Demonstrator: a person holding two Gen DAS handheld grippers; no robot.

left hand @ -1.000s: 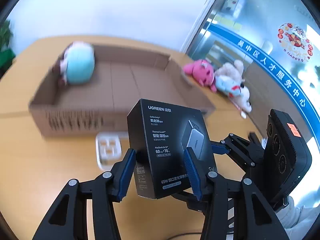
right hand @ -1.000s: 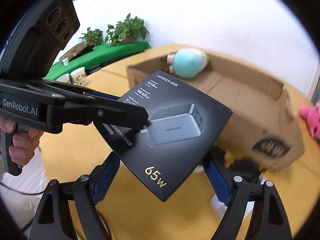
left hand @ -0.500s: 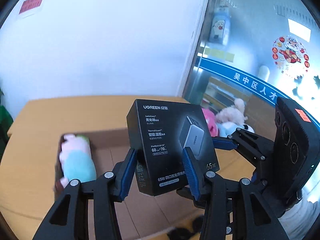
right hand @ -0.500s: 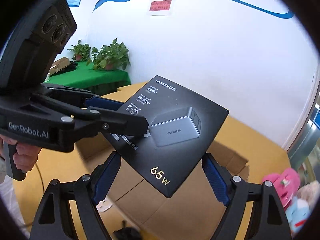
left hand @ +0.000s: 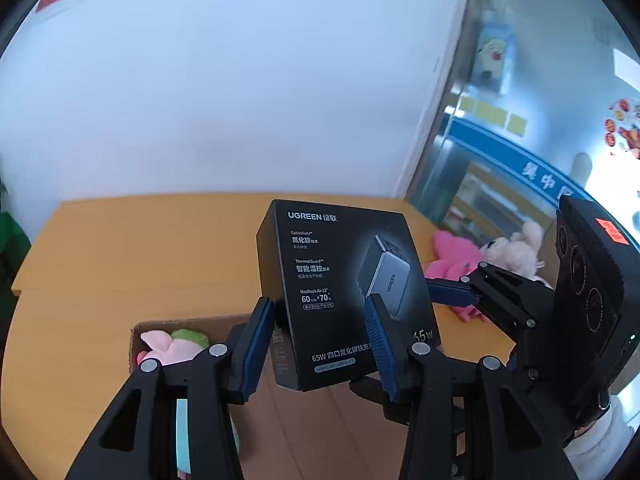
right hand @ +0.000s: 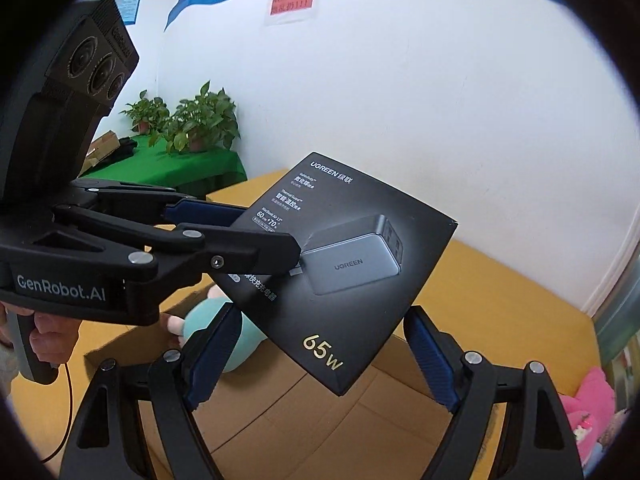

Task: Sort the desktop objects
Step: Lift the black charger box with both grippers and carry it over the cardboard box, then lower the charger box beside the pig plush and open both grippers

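Observation:
My left gripper (left hand: 320, 344) is shut on a black UGREEN charger box (left hand: 340, 280) and holds it in the air above the open cardboard box (left hand: 304, 420). In the right wrist view the charger box (right hand: 348, 256) sits tilted, clamped by the left gripper's fingers (right hand: 248, 252) from the left. My right gripper (right hand: 320, 360) is open, its fingers on either side of the box's lower corner without pressing it. A teal and pink plush toy (right hand: 216, 320) lies inside the cardboard box (right hand: 360, 420).
The cardboard box stands on an orange-brown table (left hand: 120, 248). Pink and white plush toys (left hand: 480, 260) lie on the table at the right. A white wall is behind; potted plants (right hand: 192, 124) stand on a green-covered table at the far left.
Both grippers rose and tilted upward with the charger box; the cardboard box and table dropped lower in view. The left grip is unchanged.

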